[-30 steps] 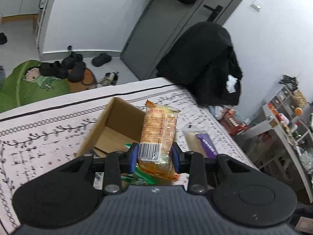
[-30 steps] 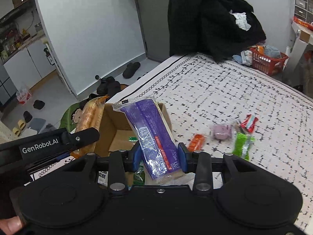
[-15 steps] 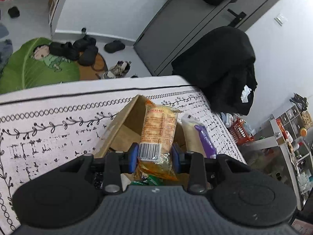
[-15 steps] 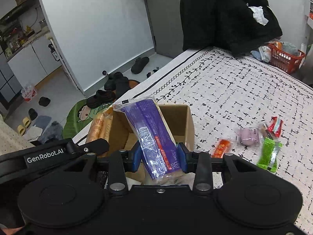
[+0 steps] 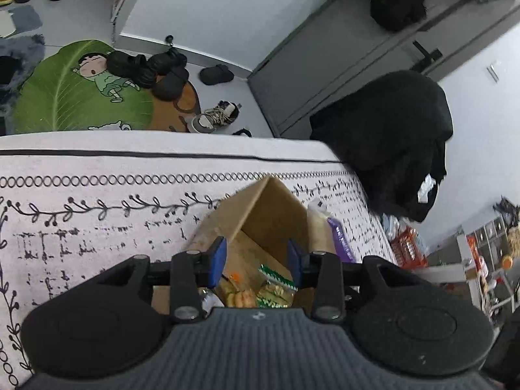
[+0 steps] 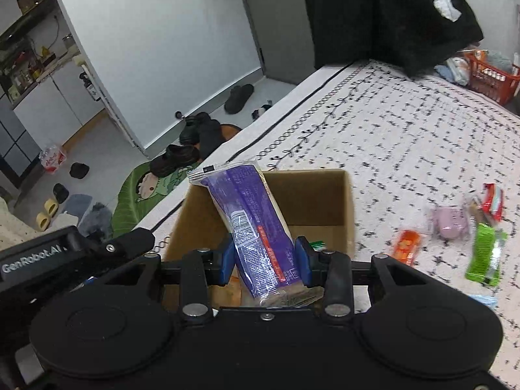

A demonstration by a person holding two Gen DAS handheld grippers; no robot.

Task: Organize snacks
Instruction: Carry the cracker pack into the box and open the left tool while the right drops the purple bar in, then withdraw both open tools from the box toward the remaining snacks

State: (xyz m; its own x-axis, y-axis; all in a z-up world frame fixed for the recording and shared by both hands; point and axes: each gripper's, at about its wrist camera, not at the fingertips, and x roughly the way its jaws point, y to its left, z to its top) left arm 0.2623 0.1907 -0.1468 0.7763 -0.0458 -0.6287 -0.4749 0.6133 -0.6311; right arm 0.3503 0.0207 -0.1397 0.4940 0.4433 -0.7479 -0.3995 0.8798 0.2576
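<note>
Left wrist view: the left tongs (image 5: 255, 261) hang over the cardboard box (image 5: 260, 214) at lower centre, jaws parted with nothing between them.
Change on the left: the orange-wrapped snack gripped a second ago is gone from the pads, which have just been opening; a pale orange packet (image 5: 242, 297) low in the box may be it, though I cannot be sure.
Meaning: one snack looks delivered, so the left tongs are free for another.
Right wrist view: the right tongs (image 6: 265, 261) sit at lower centre with the purple snack pack (image 6: 252, 227) standing tilted between the blue pads, above the box opening.
Change on the right: these jaws have just been opening slightly; the pack looks loosely held or about to drop, and whether the pads press on it I cannot tell.
Count, right of frame: four loose snacks on the patterned bed cover (image 6: 406, 136) – one small orange packet (image 6: 406, 247), one pink pouch (image 6: 450, 219), one red wrapper (image 6: 492, 201), one green wrapper (image 6: 486, 255).
Count, boxes: one.
</note>
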